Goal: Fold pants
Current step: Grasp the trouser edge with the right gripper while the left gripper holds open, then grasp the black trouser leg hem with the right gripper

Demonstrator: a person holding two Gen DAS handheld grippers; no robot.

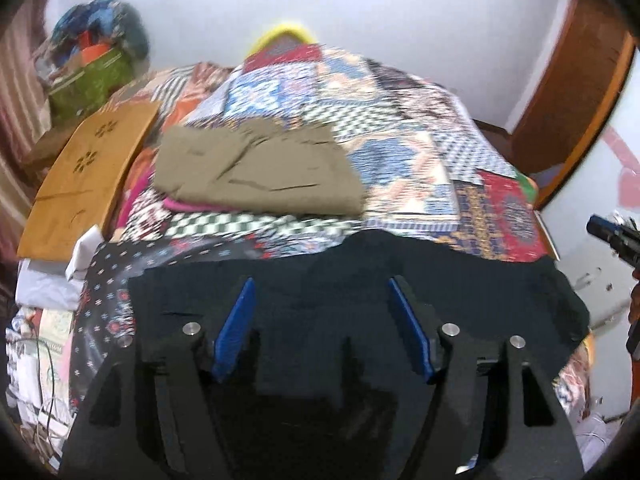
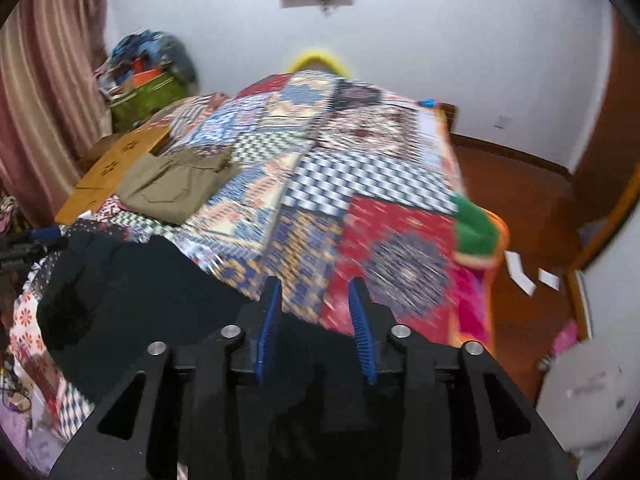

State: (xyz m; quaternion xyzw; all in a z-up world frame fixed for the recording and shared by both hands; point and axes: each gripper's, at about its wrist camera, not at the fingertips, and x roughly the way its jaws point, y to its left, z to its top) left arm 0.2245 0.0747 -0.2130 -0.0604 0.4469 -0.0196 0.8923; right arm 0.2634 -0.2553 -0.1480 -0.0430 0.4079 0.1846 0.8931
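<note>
Dark navy pants (image 1: 360, 272) lie spread on the near end of the patchwork quilt (image 1: 400, 152). My left gripper (image 1: 322, 284) hovers over them, its blue pads wide apart with nothing pinched. In the right wrist view the same dark pants (image 2: 140, 292) lie to the lower left. My right gripper (image 2: 315, 284) stands open above the pants' right edge, and the quilt (image 2: 360, 184) shows through the gap. A folded khaki pair (image 1: 260, 172) rests farther back on the left, also visible as the khaki pair (image 2: 172, 184). The right gripper's tip (image 1: 612, 236) shows at the right edge.
A wooden board (image 1: 88, 176) lies along the bed's left side, with a green basket (image 1: 92, 76) of clutter behind it. A curtain (image 2: 48, 100) hangs at the left. Wooden floor (image 2: 520, 208) with white papers (image 2: 520, 272) lies right of the bed.
</note>
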